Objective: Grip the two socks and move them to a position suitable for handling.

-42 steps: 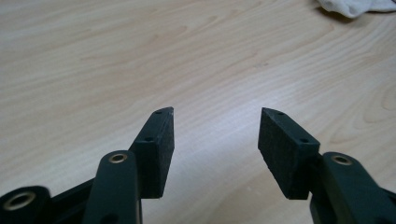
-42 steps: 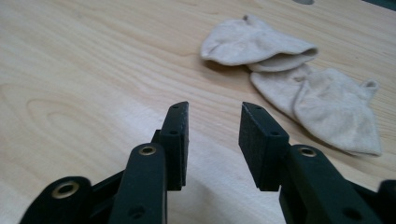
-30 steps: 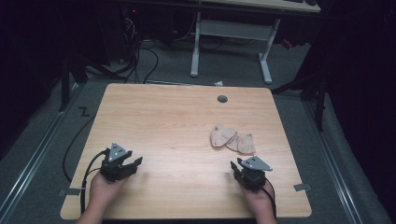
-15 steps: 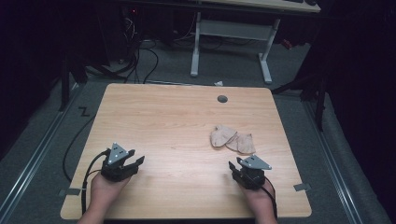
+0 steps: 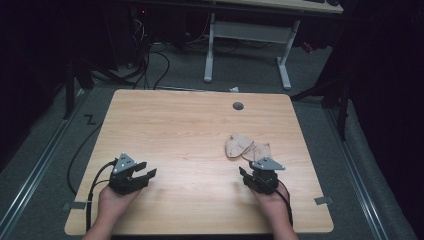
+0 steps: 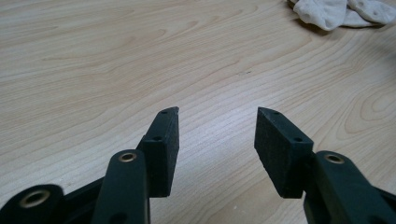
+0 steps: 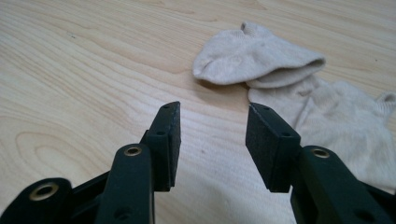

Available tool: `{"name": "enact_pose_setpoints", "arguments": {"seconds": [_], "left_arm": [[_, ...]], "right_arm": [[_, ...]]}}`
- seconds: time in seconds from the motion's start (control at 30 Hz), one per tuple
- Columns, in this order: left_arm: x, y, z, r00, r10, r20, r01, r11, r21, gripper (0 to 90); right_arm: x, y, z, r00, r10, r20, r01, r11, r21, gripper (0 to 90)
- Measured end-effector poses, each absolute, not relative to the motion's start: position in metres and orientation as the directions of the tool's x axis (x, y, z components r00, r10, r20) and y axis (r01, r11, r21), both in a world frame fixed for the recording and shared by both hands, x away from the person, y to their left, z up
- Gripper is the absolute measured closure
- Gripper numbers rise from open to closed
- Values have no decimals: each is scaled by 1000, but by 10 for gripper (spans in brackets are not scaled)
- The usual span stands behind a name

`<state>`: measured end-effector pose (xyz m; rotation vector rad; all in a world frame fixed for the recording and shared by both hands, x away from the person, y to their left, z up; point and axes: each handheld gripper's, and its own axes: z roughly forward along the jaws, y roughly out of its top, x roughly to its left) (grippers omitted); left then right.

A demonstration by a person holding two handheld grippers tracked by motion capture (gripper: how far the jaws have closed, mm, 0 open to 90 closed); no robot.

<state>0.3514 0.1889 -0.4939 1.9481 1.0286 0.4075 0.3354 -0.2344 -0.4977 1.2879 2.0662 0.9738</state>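
tongs on the left (image 5: 142,171) sit low over the near left part of the wooden desk (image 5: 175,125), held in a hand (image 5: 114,204), with jaws spread wide and nothing between them. two pale socks (image 5: 246,148) lie right of the middle, overlapping. just beside them, the right tongs (image 5: 246,176) are spread too, holding nothing.

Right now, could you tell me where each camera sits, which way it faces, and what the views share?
High view: above the person's side, looking forward and down on the table; both hands, left gripper and right gripper show.
Left gripper view: along its open jaws over bare wood; socks far off.
Right gripper view: along its open jaws toward the socks close ahead.
Shared: all three show the socks.
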Motion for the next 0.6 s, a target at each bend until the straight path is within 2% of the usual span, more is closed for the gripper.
{"name": "enact_pose_setpoints", "arguments": {"seconds": [0.07, 0.13, 0.27, 0.37, 0.5, 0.6], "left_arm": [[352, 189, -494, 606, 789, -106, 504, -277, 818, 505], [352, 186, -493, 607, 788, -104, 497, -274, 823, 508], [350, 184, -493, 615, 784, -91, 489, -288, 824, 509], [349, 185, -493, 615, 783, -89, 488, -290, 823, 508], [350, 188, -493, 612, 787, -83, 495, -298, 816, 510], [348, 190, -494, 607, 790, -84, 496, -294, 817, 510]], "right_arm": [[340, -231, -495, -414, 909, -48, 542, 288, 789, 606], [345, -229, -491, -401, 914, -62, 543, 292, 788, 691], [353, -228, -488, -399, 916, -37, 552, 272, 788, 739], [368, -227, -485, -401, 915, -36, 563, 277, 778, 831], [387, -228, -485, -392, 919, -34, 581, 276, 766, 895], [403, -228, -484, -387, 921, -38, 587, 278, 760, 900]]}}
